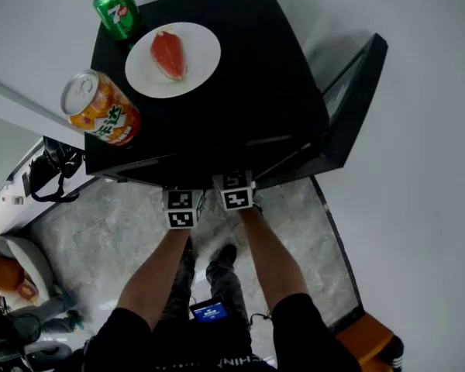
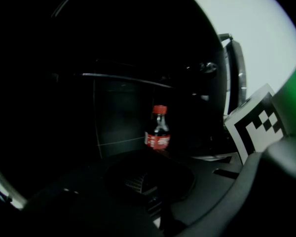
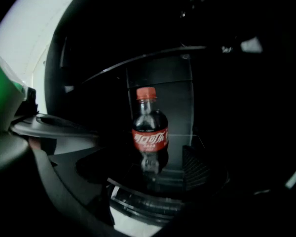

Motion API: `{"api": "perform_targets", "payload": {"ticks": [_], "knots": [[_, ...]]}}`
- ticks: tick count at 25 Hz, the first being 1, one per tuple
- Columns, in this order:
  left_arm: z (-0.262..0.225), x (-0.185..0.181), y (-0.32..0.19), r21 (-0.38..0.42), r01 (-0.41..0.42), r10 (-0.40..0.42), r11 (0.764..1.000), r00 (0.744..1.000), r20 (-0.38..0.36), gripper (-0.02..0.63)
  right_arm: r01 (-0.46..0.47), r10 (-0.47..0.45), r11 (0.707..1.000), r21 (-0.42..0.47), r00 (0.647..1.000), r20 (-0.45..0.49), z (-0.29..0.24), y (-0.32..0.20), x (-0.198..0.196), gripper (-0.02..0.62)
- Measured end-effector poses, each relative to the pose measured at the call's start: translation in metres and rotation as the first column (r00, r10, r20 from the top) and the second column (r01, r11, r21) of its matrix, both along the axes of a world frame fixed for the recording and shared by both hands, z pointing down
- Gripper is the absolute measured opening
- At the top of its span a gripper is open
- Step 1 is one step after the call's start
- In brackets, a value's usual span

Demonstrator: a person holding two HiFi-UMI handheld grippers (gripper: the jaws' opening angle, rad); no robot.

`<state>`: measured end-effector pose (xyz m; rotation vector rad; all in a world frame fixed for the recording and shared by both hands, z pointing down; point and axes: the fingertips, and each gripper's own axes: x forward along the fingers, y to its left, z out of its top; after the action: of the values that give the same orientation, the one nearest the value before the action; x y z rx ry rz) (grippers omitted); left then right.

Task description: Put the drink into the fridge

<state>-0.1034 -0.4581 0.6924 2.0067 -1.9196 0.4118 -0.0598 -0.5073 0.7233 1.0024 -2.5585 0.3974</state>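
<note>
A small cola bottle (image 3: 149, 132) with a red cap and red label stands upright on a shelf inside the dark black fridge (image 1: 240, 91). The left gripper view also shows the bottle (image 2: 158, 127), farther off. My right gripper (image 3: 150, 201) is open, and the bottle stands free beyond its jaws. My left gripper (image 2: 153, 209) is beside it with its jaws lost in the dark. In the head view only the two marker cubes show, the left cube (image 1: 180, 208) and the right cube (image 1: 235, 191), at the fridge's front edge. The jaws are hidden under the fridge top.
On the fridge top are a white plate (image 1: 204, 67) with a red piece of food, a green can (image 1: 117, 8) and an orange can (image 1: 101, 108). The fridge door (image 1: 355, 91) stands open at the right. The right gripper's marker cube (image 2: 259, 125) fills the left gripper view's right side.
</note>
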Motion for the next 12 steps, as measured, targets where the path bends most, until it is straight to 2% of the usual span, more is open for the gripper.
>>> {"api": "perform_targets", "payload": {"ticks": [5, 8, 9, 10, 11, 12], "knots": [[-0.017, 0.022, 0.029, -0.036, -0.103, 0.102, 0.994, 0.994, -0.036, 0.012, 0.005, -0.009, 0.996, -0.094, 0.999, -0.049, -0.019, 0.036, 0.018, 0.408], [-0.038, 0.026, 0.044, -0.043, -0.147, 0.145, 0.988, 0.988, -0.058, 0.011, 0.033, -0.035, 0.988, -0.153, 0.999, -0.013, -0.034, 0.054, 0.020, 0.390], [-0.045, 0.026, 0.047, -0.041, -0.162, 0.159, 0.986, 0.985, -0.063, 0.011, 0.040, -0.041, 0.986, -0.163, 0.999, -0.004, -0.042, 0.059, 0.021, 0.370], [-0.052, 0.025, 0.050, -0.037, -0.177, 0.174, 0.984, 0.982, -0.070, 0.011, 0.039, -0.041, 0.985, -0.168, 0.999, -0.006, -0.051, 0.064, 0.023, 0.321], [-0.060, 0.025, 0.054, -0.032, -0.193, 0.190, 0.981, 0.979, -0.077, 0.011, 0.034, -0.037, 0.985, -0.168, 0.999, -0.014, -0.062, 0.068, 0.026, 0.245], [-0.067, 0.024, 0.057, -0.027, -0.211, 0.208, 0.977, 0.975, -0.083, 0.012, 0.030, -0.033, 0.986, -0.164, 0.999, -0.019, -0.073, 0.072, 0.028, 0.203]]}}
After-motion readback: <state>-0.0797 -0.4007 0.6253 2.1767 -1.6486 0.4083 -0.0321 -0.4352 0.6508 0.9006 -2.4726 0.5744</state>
